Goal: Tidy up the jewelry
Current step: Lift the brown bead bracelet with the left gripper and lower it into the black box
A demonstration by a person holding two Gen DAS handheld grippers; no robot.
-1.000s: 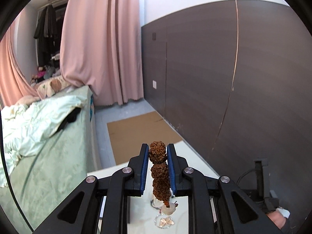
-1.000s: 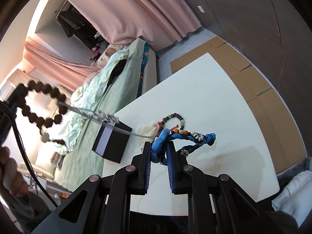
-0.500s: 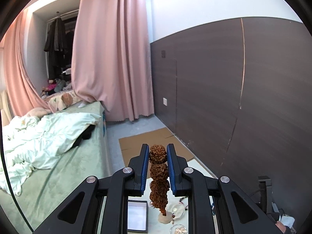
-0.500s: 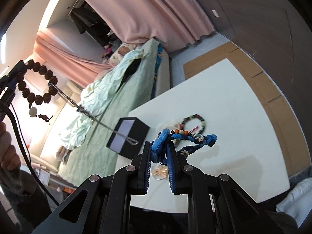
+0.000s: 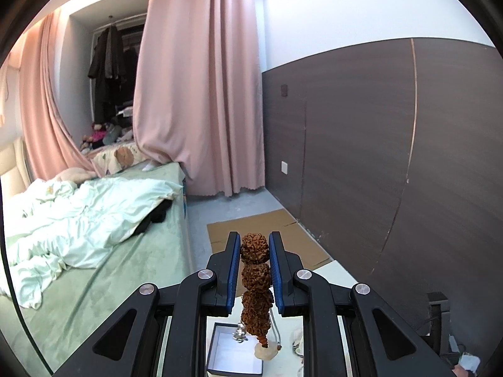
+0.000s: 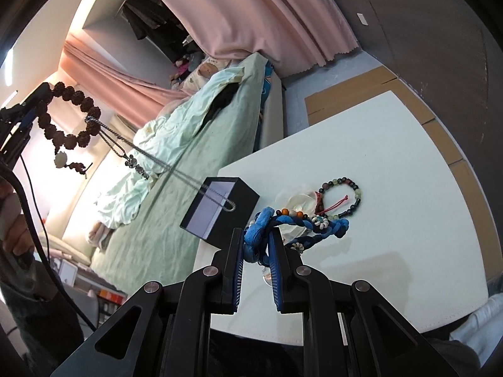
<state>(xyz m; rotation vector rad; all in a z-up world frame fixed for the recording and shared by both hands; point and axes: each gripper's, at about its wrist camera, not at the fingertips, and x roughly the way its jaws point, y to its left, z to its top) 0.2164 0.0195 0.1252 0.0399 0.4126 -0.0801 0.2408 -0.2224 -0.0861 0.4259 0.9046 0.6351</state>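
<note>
Two grippers: the left gripper (image 5: 254,251) and the right gripper (image 6: 256,245). One brown bead bracelet (image 6: 70,116), one silver chain necklace (image 6: 163,166), one black box (image 6: 220,210), one blue braided cord (image 6: 301,227), one dark bead bracelet (image 6: 353,193) beyond the right fingers (image 6: 278,257). One bench (image 6: 393,220), one bed (image 6: 201,163).

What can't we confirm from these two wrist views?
- Left wrist: most of the open black box with pale lining and white table; the left gripper body covers them.
- Left wrist: whether the silver chain snags the brown knobbly bead bracelet; the beads hide it.
- Right wrist: small clear item under the blue braided cord bracelet; the right gripper blocks it.
- Right wrist: person's hand, cut by the edge.
</note>
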